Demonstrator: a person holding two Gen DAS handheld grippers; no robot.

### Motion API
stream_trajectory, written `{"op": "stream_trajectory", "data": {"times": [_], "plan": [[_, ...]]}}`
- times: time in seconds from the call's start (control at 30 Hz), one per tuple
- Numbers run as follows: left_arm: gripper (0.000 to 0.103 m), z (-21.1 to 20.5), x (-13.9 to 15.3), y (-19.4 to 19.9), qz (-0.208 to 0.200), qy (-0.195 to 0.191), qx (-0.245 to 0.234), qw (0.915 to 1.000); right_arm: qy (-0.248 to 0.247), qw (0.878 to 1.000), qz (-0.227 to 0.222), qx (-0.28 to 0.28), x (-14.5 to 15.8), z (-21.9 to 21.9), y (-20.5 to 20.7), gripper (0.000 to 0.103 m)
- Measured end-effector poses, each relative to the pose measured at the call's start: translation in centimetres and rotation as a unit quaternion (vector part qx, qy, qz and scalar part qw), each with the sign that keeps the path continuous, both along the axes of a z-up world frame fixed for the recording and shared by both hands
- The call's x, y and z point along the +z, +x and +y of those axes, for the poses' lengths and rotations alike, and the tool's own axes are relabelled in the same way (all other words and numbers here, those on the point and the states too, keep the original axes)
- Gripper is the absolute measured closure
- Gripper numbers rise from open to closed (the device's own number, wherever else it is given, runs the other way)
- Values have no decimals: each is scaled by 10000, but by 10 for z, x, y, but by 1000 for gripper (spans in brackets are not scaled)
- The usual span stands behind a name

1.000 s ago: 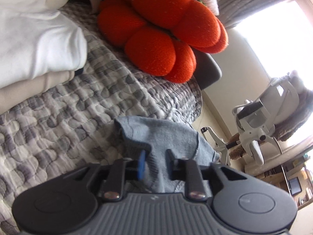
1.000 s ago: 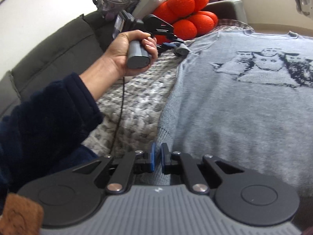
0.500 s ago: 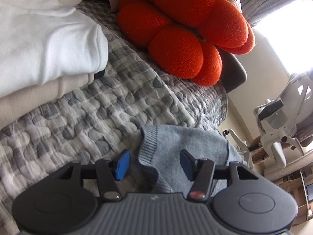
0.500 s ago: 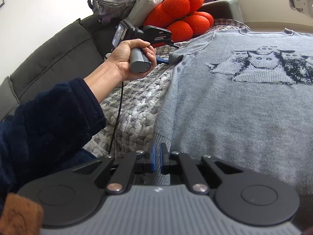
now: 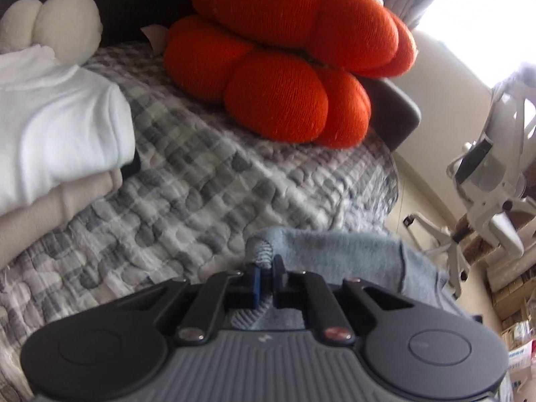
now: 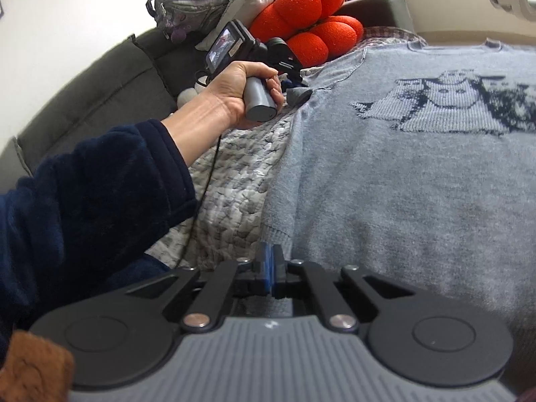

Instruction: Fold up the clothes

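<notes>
A grey-blue knit sweater [image 6: 418,167] with a dark snowman pattern lies flat on a grey quilted cover [image 6: 241,181]. My left gripper [image 5: 264,279] is shut on the sweater's ribbed cuff [image 5: 259,251], bunched between its pads; the sleeve [image 5: 335,248] runs off to the right. From the right wrist view the left gripper [image 6: 294,80] pinches the sleeve end near the sweater's far left corner. My right gripper [image 6: 269,268] is shut on the sweater's near left hem edge.
An orange knotted cushion [image 5: 294,67] lies on the quilt [image 5: 201,184] ahead of the left gripper. Folded white [image 5: 53,124] and beige [image 5: 50,201] clothes are stacked at left. A white office chair [image 5: 495,181] stands beyond the bed edge. A dark grey sofa back [image 6: 93,93] runs behind.
My left gripper, open half a second ago around the sleeve end, has closed on the cuff. My right gripper stays shut on the hem and has shifted a little.
</notes>
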State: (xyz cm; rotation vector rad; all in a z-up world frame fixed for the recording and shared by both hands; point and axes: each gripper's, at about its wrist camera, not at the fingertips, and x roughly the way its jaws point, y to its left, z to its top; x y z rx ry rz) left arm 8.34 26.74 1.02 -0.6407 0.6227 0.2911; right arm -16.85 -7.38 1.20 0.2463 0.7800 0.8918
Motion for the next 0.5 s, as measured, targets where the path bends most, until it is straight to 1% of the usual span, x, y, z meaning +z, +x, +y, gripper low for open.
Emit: {"op": "stream_trajectory", "data": {"times": [0.07, 0.27, 0.37, 0.5], "plan": [[97, -1, 5, 0, -148, -79, -9, 9999, 178, 9997, 147, 25, 1, -5, 1, 103], [97, -13, 24, -1, -609, -243, -90, 9978, 454, 9981, 424, -9, 2, -17, 2, 103], [97, -26, 34, 6, -734, -310, -212, 9966, 555, 9972, 480, -123, 4, -26, 2, 103], [97, -47, 47, 13, -788, -238, -472, 9955, 524, 9970, 460, -342, 2, -38, 3, 103]]}}
